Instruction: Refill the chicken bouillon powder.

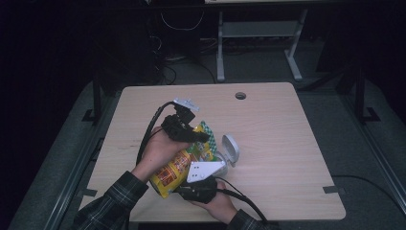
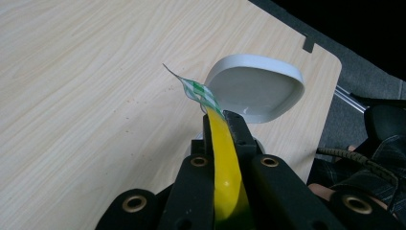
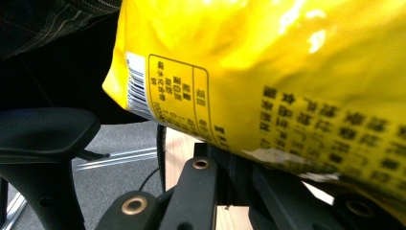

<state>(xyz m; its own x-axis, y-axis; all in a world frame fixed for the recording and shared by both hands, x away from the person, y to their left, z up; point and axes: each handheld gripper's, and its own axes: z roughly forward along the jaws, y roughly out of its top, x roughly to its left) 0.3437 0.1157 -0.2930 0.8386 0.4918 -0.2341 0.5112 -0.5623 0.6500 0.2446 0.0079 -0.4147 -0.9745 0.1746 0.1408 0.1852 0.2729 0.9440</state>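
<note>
The yellow snack bag (image 1: 179, 165) is held up off the wooden counter (image 1: 268, 124) between both hands, near the person's edge of it. The left tool (image 1: 201, 136) is clenched on the bag's green-checked top seal, and the left gripper view shows the flat yellow film pinched tight between its black jaws. The right tool (image 1: 189, 189) is clamped on the bag's lower end; in the right gripper view the printed back of the bag lies across its jaws. Just beyond the bag stands a small white container (image 1: 229, 152) with its hinged lid flipped up. The work looks like tearing or pulling the bag open over that container. The risk, as I judge it, is that the slick film slips out of one pinch under tension, or the seal bursts all at once and the contents scatter over the counter. The bag could also swing into the light container and tip it.
</note>
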